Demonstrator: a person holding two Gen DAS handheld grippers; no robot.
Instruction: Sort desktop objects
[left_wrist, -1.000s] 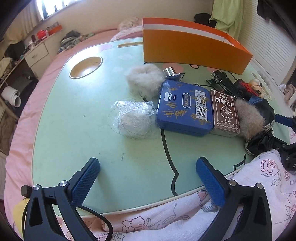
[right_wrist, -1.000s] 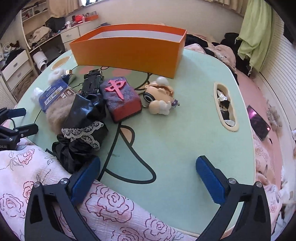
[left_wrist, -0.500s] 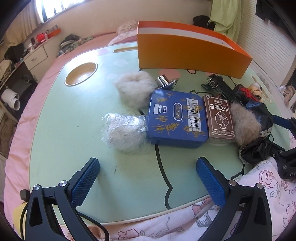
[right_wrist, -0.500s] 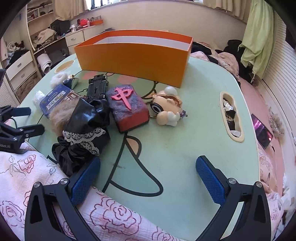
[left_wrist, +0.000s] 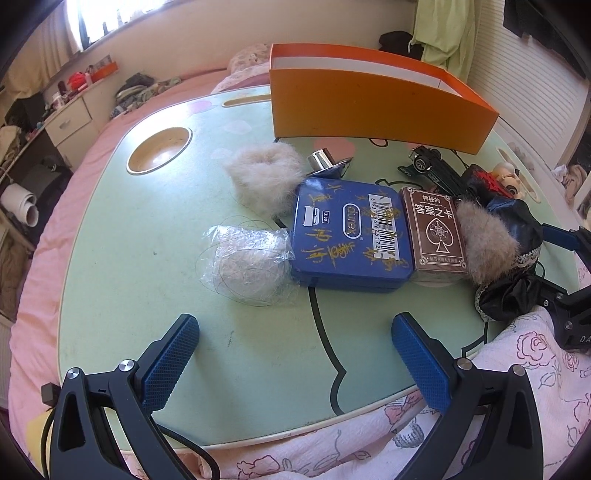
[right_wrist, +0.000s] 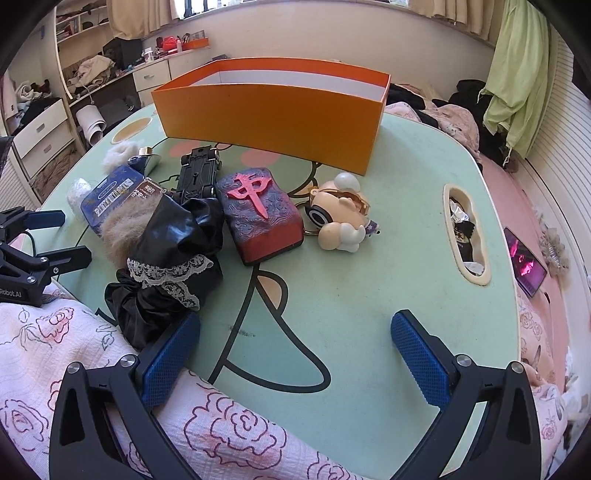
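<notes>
An orange box (left_wrist: 369, 107) (right_wrist: 273, 110) stands open at the far side of the green table (left_wrist: 110, 240). In front of it lie a blue tin (left_wrist: 349, 230), a brown card deck (left_wrist: 436, 229), a white fluff ball (left_wrist: 264, 177), a clear plastic bag (left_wrist: 251, 266) and a chrome piece (left_wrist: 325, 162). The right wrist view shows a mahjong-tile block (right_wrist: 258, 214), a cartoon figurine (right_wrist: 340, 218), a black toy car (right_wrist: 197, 173) and black lace fabric (right_wrist: 170, 266). My left gripper (left_wrist: 295, 354) is open near the front edge, nothing between its fingers. My right gripper (right_wrist: 295, 354) is open too, its left finger beside the fabric.
A round cup recess (left_wrist: 159, 154) sits at the table's far left and a slot (right_wrist: 466, 232) holding small items at its right. Pink rose-print cloth (right_wrist: 92, 369) covers the front edge. A phone (right_wrist: 524, 262) lies on the bed. Drawers (right_wrist: 40, 133) stand left.
Both grippers have drifted slightly, so the box and the objects shift a little in each view. Nothing has been picked up and both stay open.
</notes>
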